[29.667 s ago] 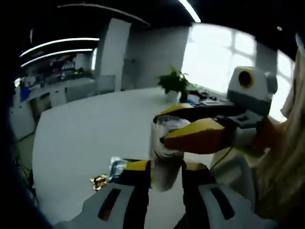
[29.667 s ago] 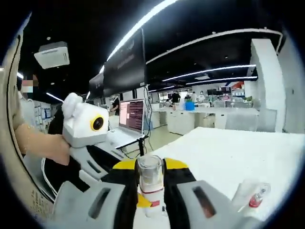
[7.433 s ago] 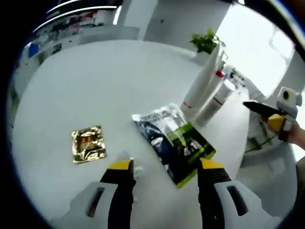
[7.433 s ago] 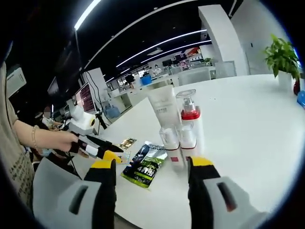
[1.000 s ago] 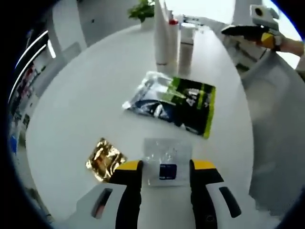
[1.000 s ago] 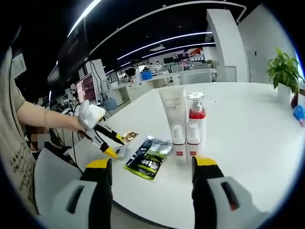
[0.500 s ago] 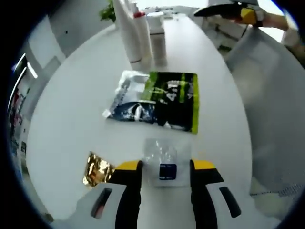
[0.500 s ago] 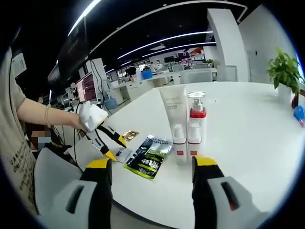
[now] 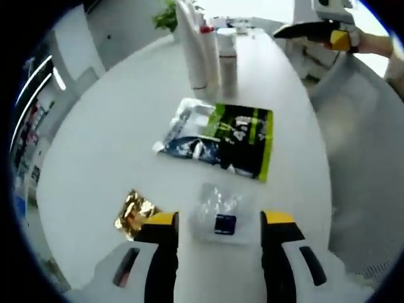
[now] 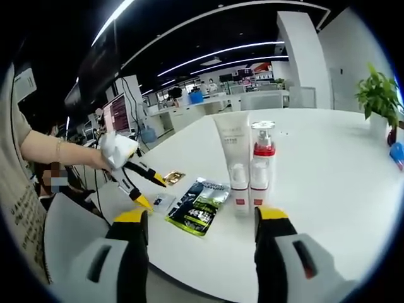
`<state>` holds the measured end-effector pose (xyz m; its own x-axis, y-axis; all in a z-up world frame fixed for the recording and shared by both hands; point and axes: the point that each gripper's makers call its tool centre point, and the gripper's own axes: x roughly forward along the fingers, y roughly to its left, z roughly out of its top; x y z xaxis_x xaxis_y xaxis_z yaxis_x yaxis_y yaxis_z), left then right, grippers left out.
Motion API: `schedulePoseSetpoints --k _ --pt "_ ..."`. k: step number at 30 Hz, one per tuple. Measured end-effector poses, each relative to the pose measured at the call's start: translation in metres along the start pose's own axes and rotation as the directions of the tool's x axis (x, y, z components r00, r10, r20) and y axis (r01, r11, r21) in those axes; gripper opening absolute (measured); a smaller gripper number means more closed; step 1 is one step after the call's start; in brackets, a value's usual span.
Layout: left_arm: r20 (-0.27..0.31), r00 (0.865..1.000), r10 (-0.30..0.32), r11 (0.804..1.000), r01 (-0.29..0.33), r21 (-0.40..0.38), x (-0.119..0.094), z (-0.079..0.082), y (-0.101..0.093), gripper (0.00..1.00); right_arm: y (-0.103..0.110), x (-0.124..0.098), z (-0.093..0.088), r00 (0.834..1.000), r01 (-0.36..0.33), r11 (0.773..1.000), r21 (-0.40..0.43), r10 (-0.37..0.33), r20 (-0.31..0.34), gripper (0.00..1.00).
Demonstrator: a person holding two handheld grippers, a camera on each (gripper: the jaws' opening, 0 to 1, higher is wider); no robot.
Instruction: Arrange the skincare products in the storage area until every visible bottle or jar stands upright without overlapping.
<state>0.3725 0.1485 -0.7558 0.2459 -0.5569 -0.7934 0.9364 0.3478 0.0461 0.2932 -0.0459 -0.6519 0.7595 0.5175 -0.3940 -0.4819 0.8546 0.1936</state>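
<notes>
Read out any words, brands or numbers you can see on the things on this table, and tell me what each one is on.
"4" and perhaps "1": large pale digits on the black and green foil pouch; its other print is blurred.
White tube: faint grey lettering, too small to read.
Red labels on the two small clear bottles: unreadable.
Clear sachet with a dark blue square: unreadable.
Gold foil sachet: no legible text.

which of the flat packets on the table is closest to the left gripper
The small clear sachet with the dark blue square, lying right between the open left gripper tips. The gold packet sits off to one side, the green-and-black pouch farther ahead.
</notes>
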Motion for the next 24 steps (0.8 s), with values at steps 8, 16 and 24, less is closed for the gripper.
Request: schedulePoseSetpoints --k 8,16,24 --pt "0.137 0.973 0.185 0.952 -0.142 -0.272 -0.047 -0.006 0.025 0.59 0.001 -0.001 -0.004 1.0 0.02 0.998 -0.052 -0.021 -0.018 0.7" --pt "0.173 0.937 0.305 0.884 -0.211 -0.417 -0.077 -0.01 0.024 0.7 0.001 -0.002 0.0 1.0 0.024 0.998 -0.065 -0.024 0.002 0.7" --pt "0.164 0.898 0.408 0.821 -0.283 -0.495 -0.082 -0.007 0.014 0.77 0.02 -0.003 0.005 0.996 -0.08 0.994 -0.071 0.082 0.031 0.7"
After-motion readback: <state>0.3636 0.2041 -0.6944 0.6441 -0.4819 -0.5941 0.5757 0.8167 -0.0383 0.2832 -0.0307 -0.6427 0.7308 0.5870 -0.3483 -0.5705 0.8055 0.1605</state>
